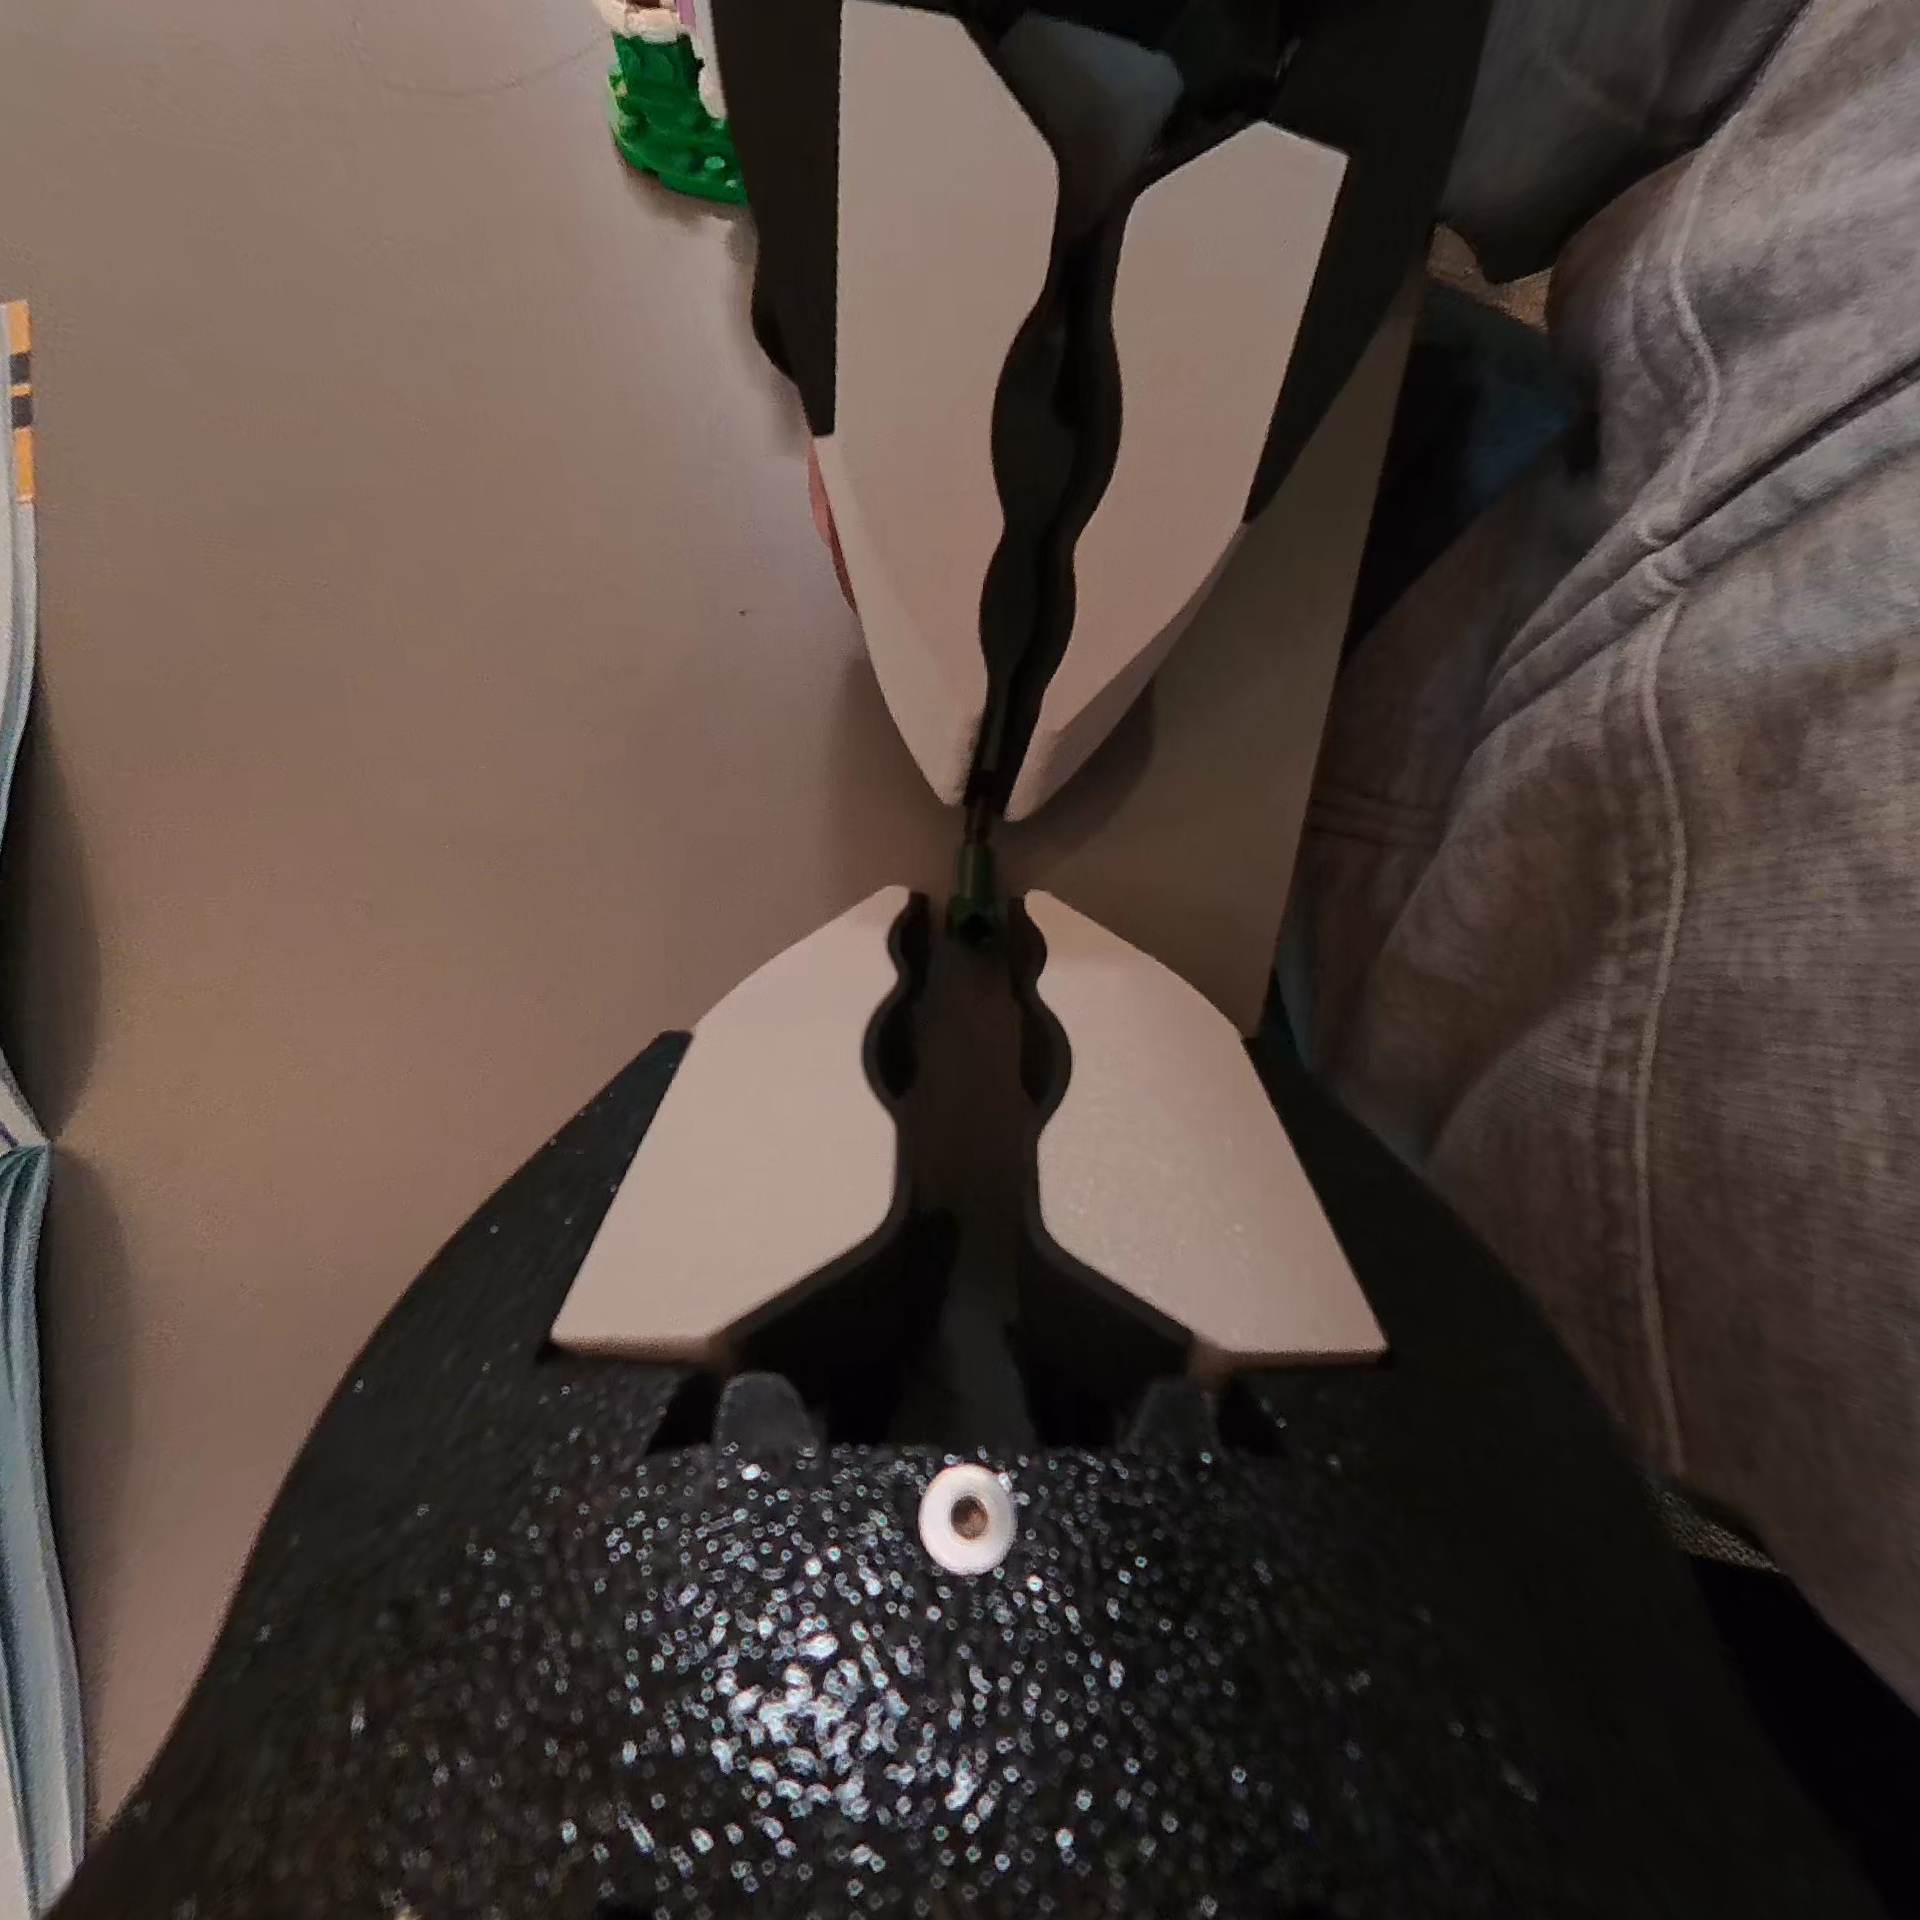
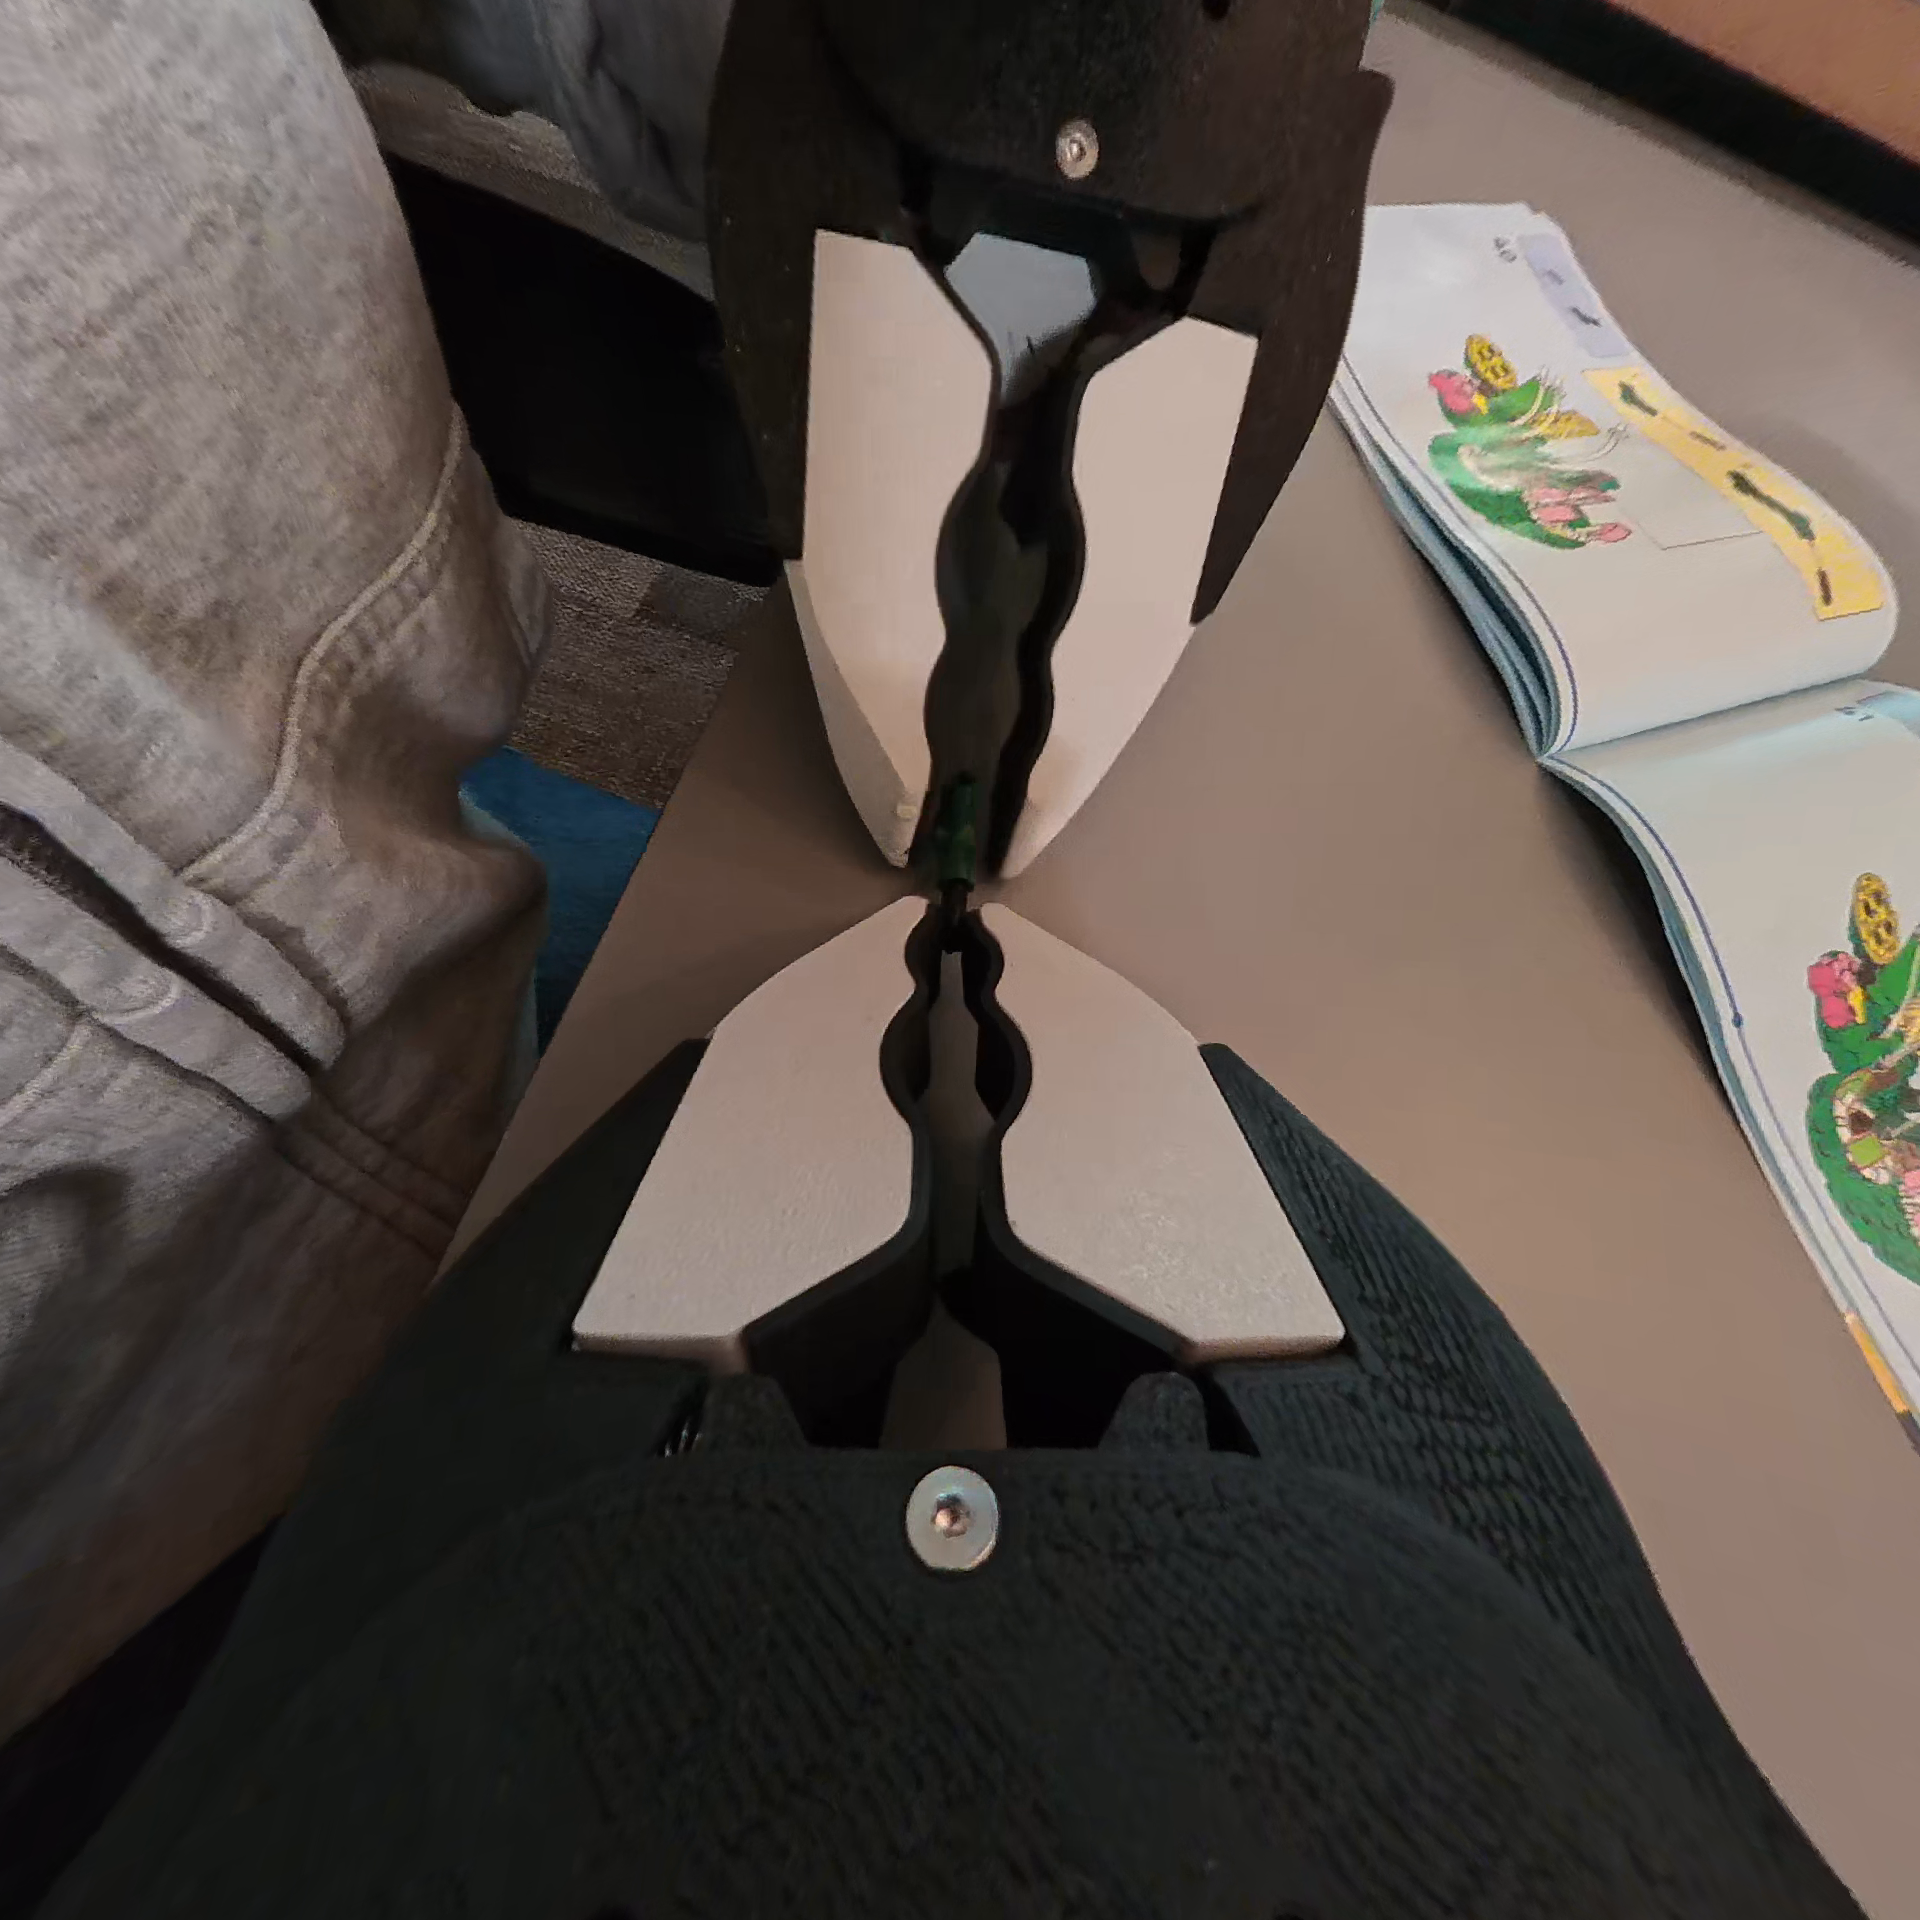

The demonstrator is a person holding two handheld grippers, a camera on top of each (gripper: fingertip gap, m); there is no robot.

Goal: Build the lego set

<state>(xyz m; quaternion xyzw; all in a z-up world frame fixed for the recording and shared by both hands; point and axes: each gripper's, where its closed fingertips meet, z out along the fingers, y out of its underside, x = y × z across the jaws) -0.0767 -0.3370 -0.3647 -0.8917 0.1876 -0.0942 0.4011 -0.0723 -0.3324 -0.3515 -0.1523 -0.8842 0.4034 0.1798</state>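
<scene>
Both claws are met tip to tip above the desk [image 2: 1351,935]: the left claw [image 1: 966,914] is clenched on a small green lego piece [image 1: 974,871], whose thin dark stem is gripped by the right claw [image 2: 951,920].

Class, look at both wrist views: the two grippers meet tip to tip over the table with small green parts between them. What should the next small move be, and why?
Probably a gentle straight push together. The left gripper pinches a small green piece, and the right gripper pinches a thin dark stem. The two parts look lined up end to end, touching or nearly so; whether they are fully seated is too small to tell.
</scene>
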